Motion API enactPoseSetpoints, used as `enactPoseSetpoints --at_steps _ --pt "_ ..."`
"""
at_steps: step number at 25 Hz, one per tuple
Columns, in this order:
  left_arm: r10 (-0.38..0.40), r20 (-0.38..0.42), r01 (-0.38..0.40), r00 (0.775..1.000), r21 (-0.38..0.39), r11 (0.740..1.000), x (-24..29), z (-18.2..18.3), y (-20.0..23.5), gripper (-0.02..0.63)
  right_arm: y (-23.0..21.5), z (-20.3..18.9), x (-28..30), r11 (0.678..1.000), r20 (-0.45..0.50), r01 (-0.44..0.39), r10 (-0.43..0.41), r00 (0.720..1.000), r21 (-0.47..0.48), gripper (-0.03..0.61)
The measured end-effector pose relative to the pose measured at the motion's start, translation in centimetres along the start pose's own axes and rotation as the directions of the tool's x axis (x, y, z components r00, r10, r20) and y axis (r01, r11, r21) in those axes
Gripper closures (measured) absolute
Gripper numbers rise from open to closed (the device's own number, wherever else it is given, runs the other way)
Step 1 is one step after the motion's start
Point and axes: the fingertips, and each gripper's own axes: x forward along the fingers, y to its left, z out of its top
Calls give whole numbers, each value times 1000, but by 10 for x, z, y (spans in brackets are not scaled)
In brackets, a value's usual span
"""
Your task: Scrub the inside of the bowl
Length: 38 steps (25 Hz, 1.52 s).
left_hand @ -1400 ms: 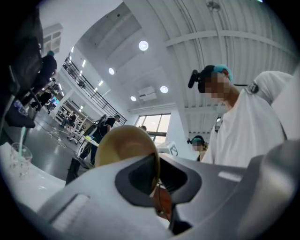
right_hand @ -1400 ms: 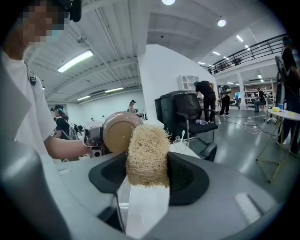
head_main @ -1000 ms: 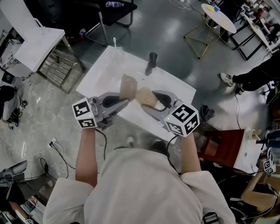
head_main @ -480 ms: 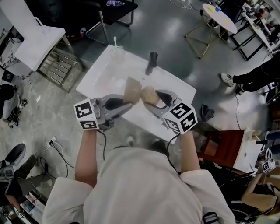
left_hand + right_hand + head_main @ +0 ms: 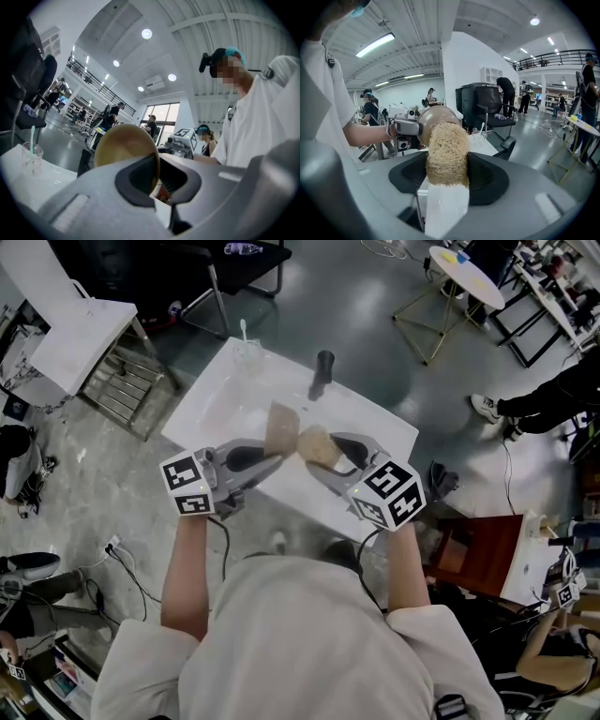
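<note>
I see a white table [image 5: 214,401] with a clear cup [image 5: 246,349] at its far corner and a dark cylinder [image 5: 323,373] near its far edge, a black chair [image 5: 246,266] and a round side table [image 5: 467,274] beyond.

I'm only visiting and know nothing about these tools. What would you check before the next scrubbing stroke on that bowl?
1. The tan round bowl is clamped at its rim by the left gripper: ok.
2. The straw-coloured fibrous scrubber is squeezed in the right gripper: ok.
3. Scrubber is on the bowl's inside: cannot tell. They meet in the head view, but which face it touches is unclear.
4. The clear plastic cup with a straw stands apart from both grippers: ok.
5. The black cylinder on the white table is out of the way: ok.
</note>
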Motion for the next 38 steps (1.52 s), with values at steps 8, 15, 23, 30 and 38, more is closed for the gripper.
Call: enactPoseSetpoints --at_steps 8,15,23,30,38 --pt "-62 -15 62 998 -9 998 1 -5 -17 604 -15 -5 4 997 -21 70 -70 997 16 325" --pt "-51 17 51 999 -7 999 1 2 -17 604 -4 -20 4 998 -74 55 -55 996 1 325" --pt "-21 18 21 1000 -18 1000 4 0 -14 604 13 -16 -10 999 -35 0 1 999 34 325" --pt "-58 -48 58 997 -5 998 8 -6 -20 604 1 -6 -15 998 -2 20 -20 1000 58 327" --pt "-92 -21 92 995 -4 996 10 0 -28 604 -11 -20 -6 995 -45 58 -54 998 86 327"
